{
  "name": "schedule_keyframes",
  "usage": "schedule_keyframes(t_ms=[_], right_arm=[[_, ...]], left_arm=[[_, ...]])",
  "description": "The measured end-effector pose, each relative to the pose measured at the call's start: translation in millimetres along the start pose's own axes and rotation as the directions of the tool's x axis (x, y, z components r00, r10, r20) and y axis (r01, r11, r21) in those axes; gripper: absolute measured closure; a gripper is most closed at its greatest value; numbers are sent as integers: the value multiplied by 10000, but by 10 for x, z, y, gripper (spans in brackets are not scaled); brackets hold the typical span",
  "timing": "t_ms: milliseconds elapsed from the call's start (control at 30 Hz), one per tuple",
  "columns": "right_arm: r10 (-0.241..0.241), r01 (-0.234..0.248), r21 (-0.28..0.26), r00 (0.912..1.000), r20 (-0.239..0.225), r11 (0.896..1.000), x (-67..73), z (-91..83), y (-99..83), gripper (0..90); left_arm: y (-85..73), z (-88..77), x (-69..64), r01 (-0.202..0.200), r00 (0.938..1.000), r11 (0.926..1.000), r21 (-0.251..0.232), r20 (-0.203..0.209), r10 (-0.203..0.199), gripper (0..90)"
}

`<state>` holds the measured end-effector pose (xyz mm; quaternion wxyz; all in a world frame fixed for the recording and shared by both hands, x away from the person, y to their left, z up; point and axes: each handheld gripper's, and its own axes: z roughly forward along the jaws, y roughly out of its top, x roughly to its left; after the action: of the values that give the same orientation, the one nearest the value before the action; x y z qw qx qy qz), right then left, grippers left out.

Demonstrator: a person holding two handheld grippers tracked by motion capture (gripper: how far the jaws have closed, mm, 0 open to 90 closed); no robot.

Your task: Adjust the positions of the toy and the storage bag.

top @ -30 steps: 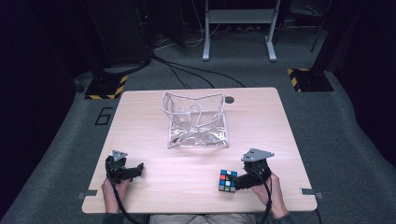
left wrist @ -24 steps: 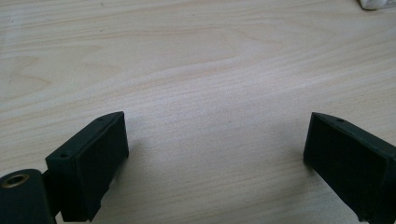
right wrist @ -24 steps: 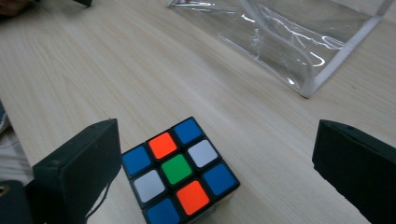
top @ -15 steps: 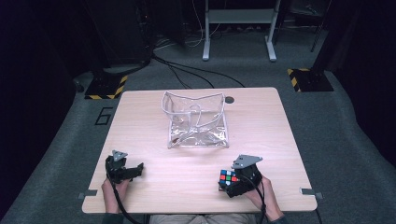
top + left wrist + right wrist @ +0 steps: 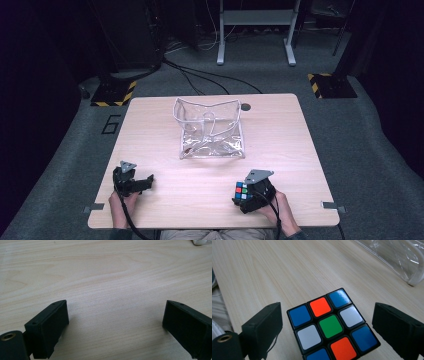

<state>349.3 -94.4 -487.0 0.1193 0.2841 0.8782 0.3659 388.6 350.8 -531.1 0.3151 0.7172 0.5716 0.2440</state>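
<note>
A scrambled Rubik's cube (image 5: 241, 190) lies on the wooden table (image 5: 280, 135) near its front right. In the right gripper view the cube (image 5: 330, 326) shows blue, orange, white and green stickers on top. My right gripper (image 5: 246, 198) straddles it, one jaw on each side. Its jaws have just been closing with the cube between them, and a narrow gap still shows on both sides, so it is open (image 5: 327, 323). At the front left, my left gripper (image 5: 143, 182) rests low over bare wood, its jaws wide open (image 5: 115, 315) with nothing between them.
A clear plastic pouch (image 5: 212, 130) with a white rim stands open at the table's middle, beyond both grippers; its corner (image 5: 397, 257) lies past the cube. A cable hole (image 5: 245, 106) sits near the far edge. Dark floor, cables and stands surround the table.
My right gripper has moved left and down onto the cube, and its jaws now flank it more narrowly. The left gripper, the cube and the pouch have stayed put.
</note>
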Motion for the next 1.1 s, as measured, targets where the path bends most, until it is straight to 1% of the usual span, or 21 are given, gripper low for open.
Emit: schedule_keyframes(t_ms=[67, 133, 267, 400, 533, 567, 600, 633, 667, 733, 900, 967, 1000, 1100], right_arm=[[38, -38, 183, 10000, -8, 9998, 6, 44, -21, 122], [-109, 107, 315, 9999, 49, 9994, 1, 85, -37, 136], [-37, 32, 439, 9999, 102, 9990, -3, 117, -61, 145], [-45, 41, 340, 9999, 108, 9994, -9, 118, -69, 148], [19, -22, 279, 9999, 128, 9996, -10, 119, -78, 184], [146, -151, 317, 9998, 149, 9994, -6, 115, -81, 193], [123, -128, 299, 9998, 176, 9995, -18, 115, -85, 214], [91, -96, 261, 9997, 214, 9996, -25, 111, -90, 256], [115, -122, 234, 9996, 273, 9997, -30, 102, -96, 330], [234, -239, 154, 9993, 281, 9996, -36, 105, -109, 331], [253, -257, 95, 9989, 387, 9996, -35, 107, -112, 333], [220, -221, 14, 9985, 495, 9998, -31, 108, -116, 334], [343, -346, 53, 9981, 510, 9994, -18, 101, -118, 334], [188, -191, 32, 9981, 588, 9998, -15, 92, -127, 334]], left_arm=[[0, 0, 0, 0, 10000, 10000, 4, -1, 0, 63], [0, 0, 0, -1, 10000, 10000, 3, 4, 1, 63], [0, 0, 0, 0, 10000, 10000, 2, 3, 0, 63], [0, 0, 0, -2, 10000, 10000, 1, 2, 2, 63], [0, 0, 0, 5, 10000, 10000, 5, 7, -5, 63], [0, 0, 1, 4, 10000, 10000, 9, 5, -4, 63], [0, 0, 1, 9, 10000, 10000, 2, 1, -9, 63], [0, -1, 1, 5, 10000, 10000, 17, 2, -5, 63], [0, 0, 1, 8, 10000, 10000, -4, 6, -8, 63], [0, 0, 1, 13, 10000, 10000, 2, 15, -13, 63], [0, 0, 2, 2, 10000, 10000, 0, 11, -2, 63], [0, 1, 1, 8, 10000, 10000, -1, 22, -8, 63], [0, 0, 1, 6, 10000, 10000, 2, 9, -6, 63], [0, -1, 1, 0, 10000, 10000, 15, 5, -1, 63]])
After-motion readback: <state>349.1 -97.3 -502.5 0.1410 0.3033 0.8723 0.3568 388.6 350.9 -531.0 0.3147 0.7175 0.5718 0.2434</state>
